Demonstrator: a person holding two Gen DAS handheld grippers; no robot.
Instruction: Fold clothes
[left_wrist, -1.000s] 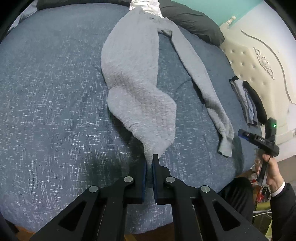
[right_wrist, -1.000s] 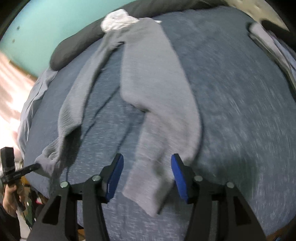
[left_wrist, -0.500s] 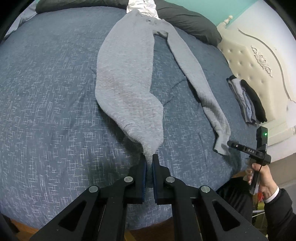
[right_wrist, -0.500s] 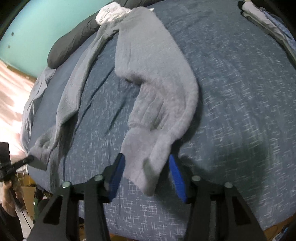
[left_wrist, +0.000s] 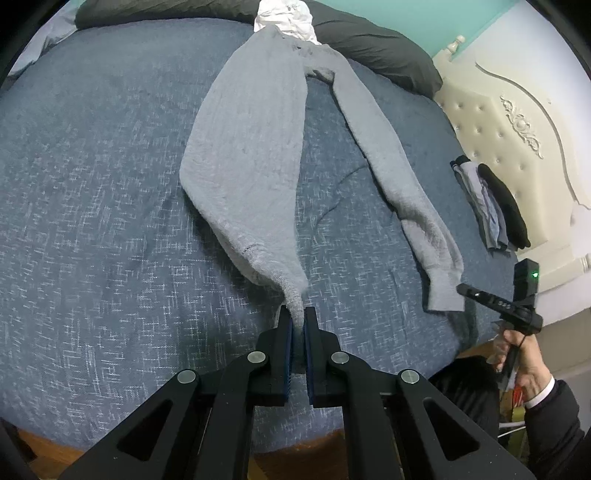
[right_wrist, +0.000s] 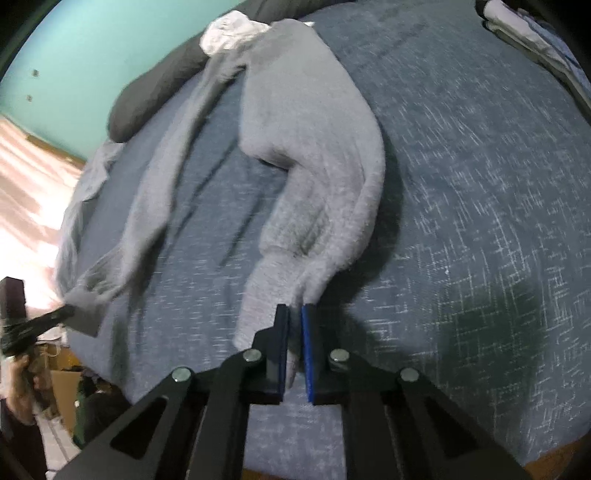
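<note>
A grey fleece garment with two long legs lies stretched along the blue bed cover. My left gripper is shut on the near end of the left leg, which runs taut from the pads. The other leg ends in a cuff, where my right gripper meets it, held by a person's hand. In the right wrist view the right gripper is shut on grey fabric at the end of a bent, bunched leg. The left gripper shows there, blurred, at the far leg's end.
A dark pillow and a crumpled white cloth lie at the garment's far end. A stack of folded clothes sits by the cream headboard. The bed's near edge runs just under both grippers.
The right gripper's jaws came down around the leg end and shut on it. The left-held leg has been drawn straighter and tauter, with its end lifted a little.
</note>
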